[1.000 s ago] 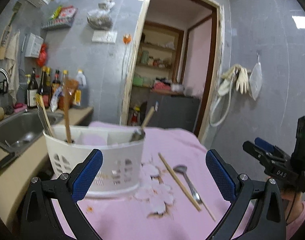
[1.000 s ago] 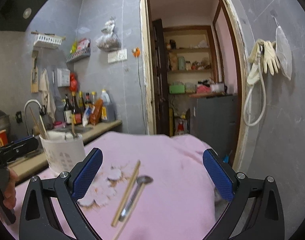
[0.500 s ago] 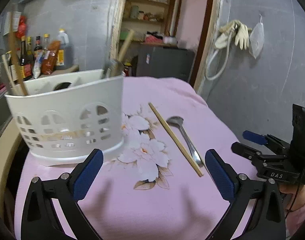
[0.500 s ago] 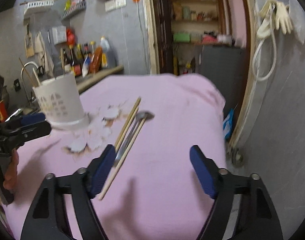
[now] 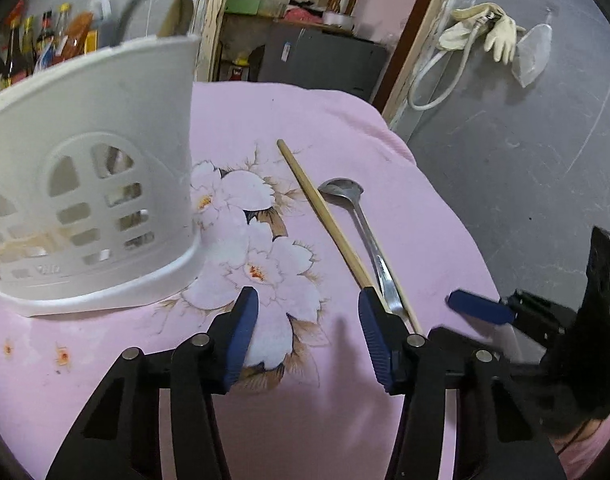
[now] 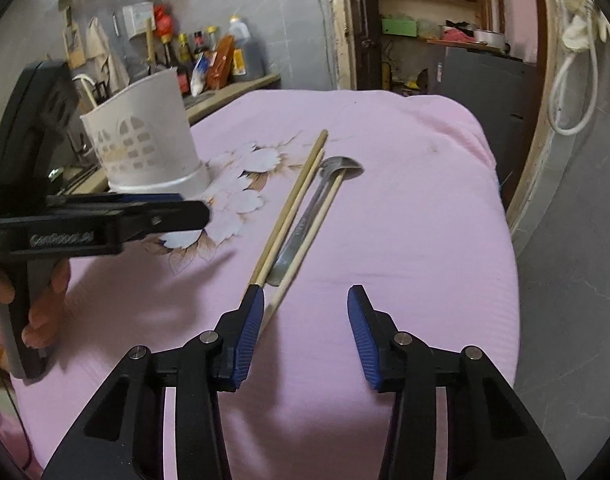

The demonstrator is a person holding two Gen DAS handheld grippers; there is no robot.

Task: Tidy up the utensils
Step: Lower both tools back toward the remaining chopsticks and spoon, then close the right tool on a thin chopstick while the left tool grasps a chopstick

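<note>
On your left, the grey tiled wall carries a wire shelf, hanging cloths and a row of sauce bottles (image 6: 209, 54) standing on the counter behind the table. The white plastic utensil caddy (image 5: 93, 208) stands upright on the left part of the pink flowered tablecloth (image 6: 405, 208), a wooden handle poking out of its top. Your left gripper (image 5: 307, 320) hangs over the printed blossoms; its jaws have just been closing, they stand about half apart, and nothing is between them. Its right finger sits just over the near ends of the utensils. In the middle of the cloth lie the wooden chopsticks (image 6: 291, 204) and the metal spoon (image 6: 317, 200), side by side and touching, one chopstick crossing the spoon's handle, all well apart from the caddy. Your right gripper (image 6: 303, 312) has also just been narrowing, half open and empty, its left finger just over the chopsticks' near end. Behind, a doorway opens on cluttered shelves; to the right, rubber gloves (image 5: 485, 30) and a white hose hang on the grey wall.
</note>
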